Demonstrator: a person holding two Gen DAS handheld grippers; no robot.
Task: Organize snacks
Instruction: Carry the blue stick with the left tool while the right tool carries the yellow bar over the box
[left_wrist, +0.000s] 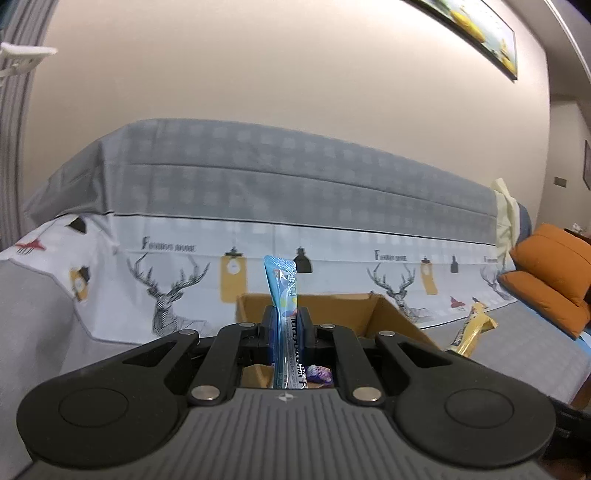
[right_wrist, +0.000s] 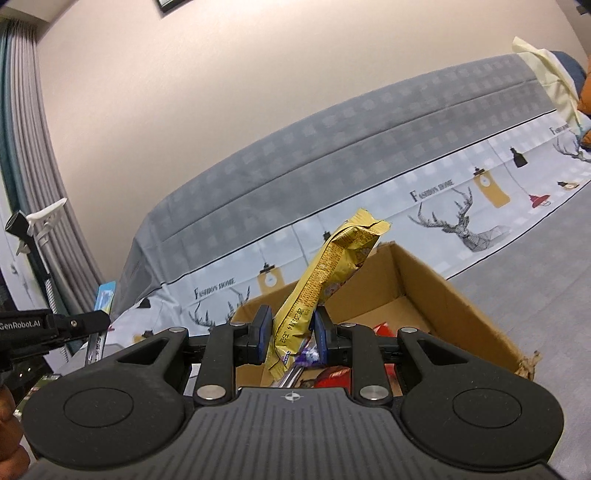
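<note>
My left gripper (left_wrist: 287, 325) is shut on a long blue snack stick pack (left_wrist: 282, 291) that stands upright between its pads, over the near side of an open cardboard box (left_wrist: 384, 317). My right gripper (right_wrist: 291, 328) is shut on a yellow snack bar wrapper (right_wrist: 332, 269) that leans up and right, above the same box (right_wrist: 443, 295). The yellow bar also shows at the right of the left wrist view (left_wrist: 471, 330). Red and purple packs (right_wrist: 332, 374) lie inside the box. The left gripper shows at the left edge of the right wrist view (right_wrist: 55, 325).
The box sits on a grey sofa seat (right_wrist: 535, 266) covered with a deer-print cloth (left_wrist: 177, 288). The grey backrest (left_wrist: 277, 177) runs behind it. Orange cushions (left_wrist: 550, 273) lie at the right end. Grey curtains (right_wrist: 33, 166) hang at the left.
</note>
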